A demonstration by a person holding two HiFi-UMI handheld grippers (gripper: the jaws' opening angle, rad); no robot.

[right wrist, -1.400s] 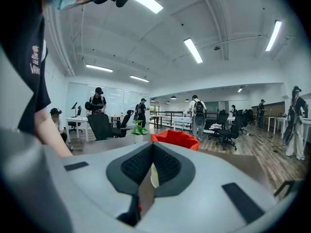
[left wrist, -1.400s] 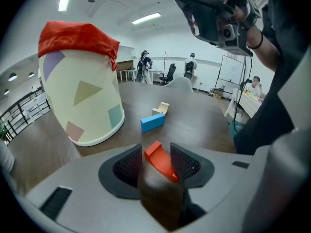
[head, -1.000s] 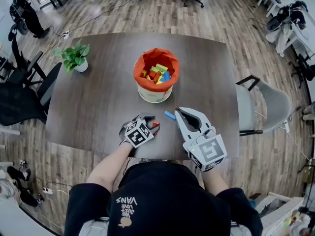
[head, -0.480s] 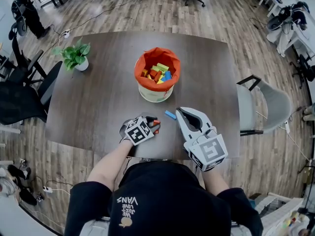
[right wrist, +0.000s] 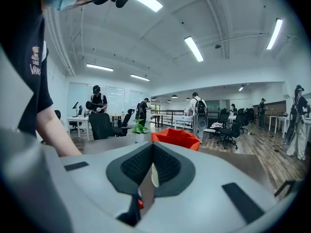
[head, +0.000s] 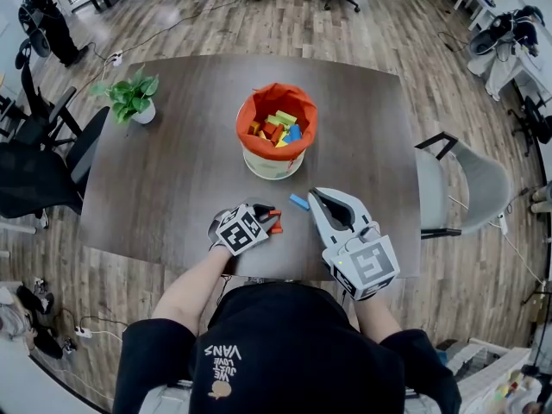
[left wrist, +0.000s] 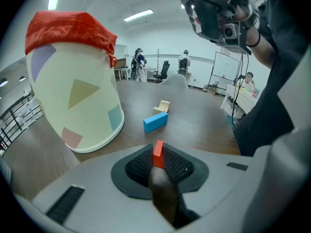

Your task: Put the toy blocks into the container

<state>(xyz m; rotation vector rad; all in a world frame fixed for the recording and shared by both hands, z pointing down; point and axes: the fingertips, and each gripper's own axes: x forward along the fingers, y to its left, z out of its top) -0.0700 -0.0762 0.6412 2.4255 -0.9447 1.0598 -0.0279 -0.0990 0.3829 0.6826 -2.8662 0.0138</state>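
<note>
red slim toy block (left wrist: 158,154) is nipped at the tips of our left gripper (head: 269,221), jaws just closing in on it, down on the dark table (head: 172,171) short of the orange-lined white tub (head: 272,164), and that shallow bite could drop it mid-lift.

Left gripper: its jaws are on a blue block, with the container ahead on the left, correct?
No: the left gripper view shows the left gripper, whose jaws have just been closing, on a red block; the blue block lies loose beyond. The container is ahead on the left.
</note>
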